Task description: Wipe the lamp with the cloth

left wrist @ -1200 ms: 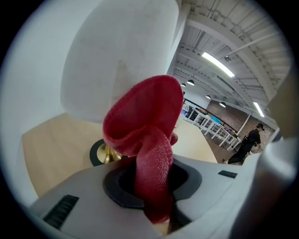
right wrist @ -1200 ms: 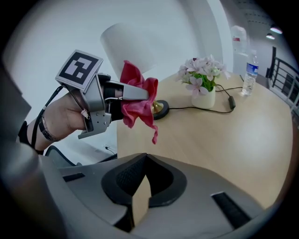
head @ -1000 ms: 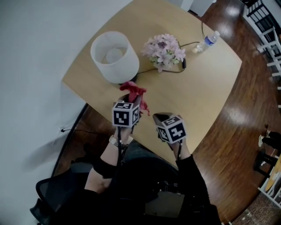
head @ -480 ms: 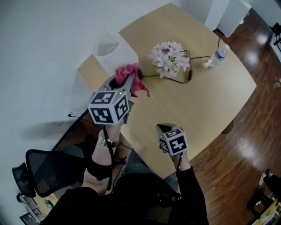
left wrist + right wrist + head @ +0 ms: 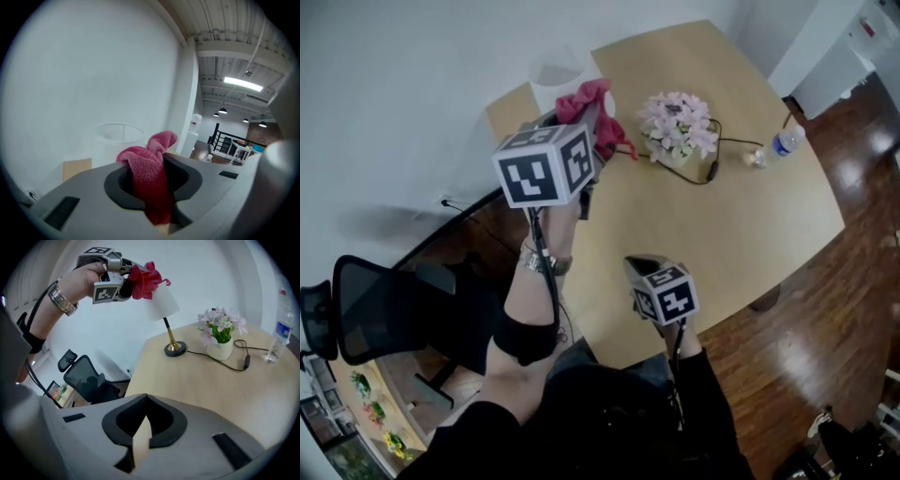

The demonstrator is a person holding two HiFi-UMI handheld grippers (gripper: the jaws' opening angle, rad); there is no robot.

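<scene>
Gripping a red cloth (image 5: 149, 171) between its jaws, the left claw (image 5: 592, 120) is high above the wooden surface (image 5: 741, 220), level with the white shade of the table lamp (image 5: 164, 305). The cloth bunches up out of the jaws and hangs down below them. In the right gripper view it lies against the top edge of the shade, though whether it touches cannot be told. The lamp stands near the back corner of the surface on a slim gold stem and a round base. The right claw (image 5: 140, 439) is closed with nothing between its jaws, low over the near edge of the surface and well apart from the lamp. Near the lamp base sits a white pot of pink flowers (image 5: 219, 329), with a black cable (image 5: 234, 365) running from the base past it, and a water bottle (image 5: 280, 336) stands farther right. A black office chair (image 5: 380, 309) stands on the floor beside the surface
</scene>
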